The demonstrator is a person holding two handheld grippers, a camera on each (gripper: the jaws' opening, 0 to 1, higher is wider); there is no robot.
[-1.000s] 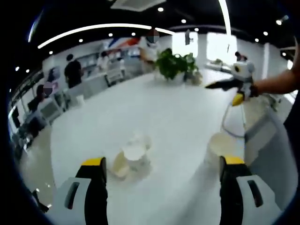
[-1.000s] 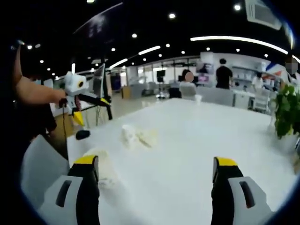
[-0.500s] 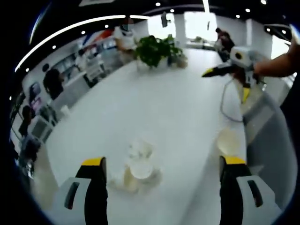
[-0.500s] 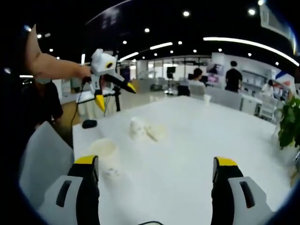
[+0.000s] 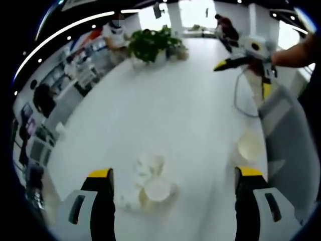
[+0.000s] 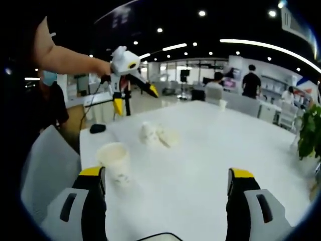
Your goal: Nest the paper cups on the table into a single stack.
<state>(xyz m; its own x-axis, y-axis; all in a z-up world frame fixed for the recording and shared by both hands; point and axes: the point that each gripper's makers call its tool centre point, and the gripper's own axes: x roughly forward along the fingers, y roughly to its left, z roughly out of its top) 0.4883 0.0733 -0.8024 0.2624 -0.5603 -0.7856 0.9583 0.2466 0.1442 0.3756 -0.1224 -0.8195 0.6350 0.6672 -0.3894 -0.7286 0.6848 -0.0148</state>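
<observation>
Several white paper cups stand on the white table (image 5: 190, 105). In the left gripper view a cluster of three cups (image 5: 150, 182) lies just ahead of my open left gripper (image 5: 174, 173), between its fingers, one upright and at least one on its side. A single upright cup (image 5: 249, 145) stands off to the right. My right gripper (image 5: 241, 80) hangs open above the table's far right edge, held by a hand. In the right gripper view my right gripper (image 6: 167, 173) is open and holds nothing, with the single cup (image 6: 114, 159) close to its left finger and the cluster (image 6: 158, 134) farther off. The left gripper (image 6: 135, 99) hovers beyond the cluster.
A potted plant (image 5: 148, 46) stands at the table's far end. A small black object (image 6: 98, 128) lies near the table corner. A grey chair back (image 6: 47, 173) sits beside the table edge. People stand at desks in the background.
The left gripper view has risen and tipped down, so the cup cluster now sits lower, between the fingers. In the right gripper view the single cup has come nearer. Both grippers stay open.
</observation>
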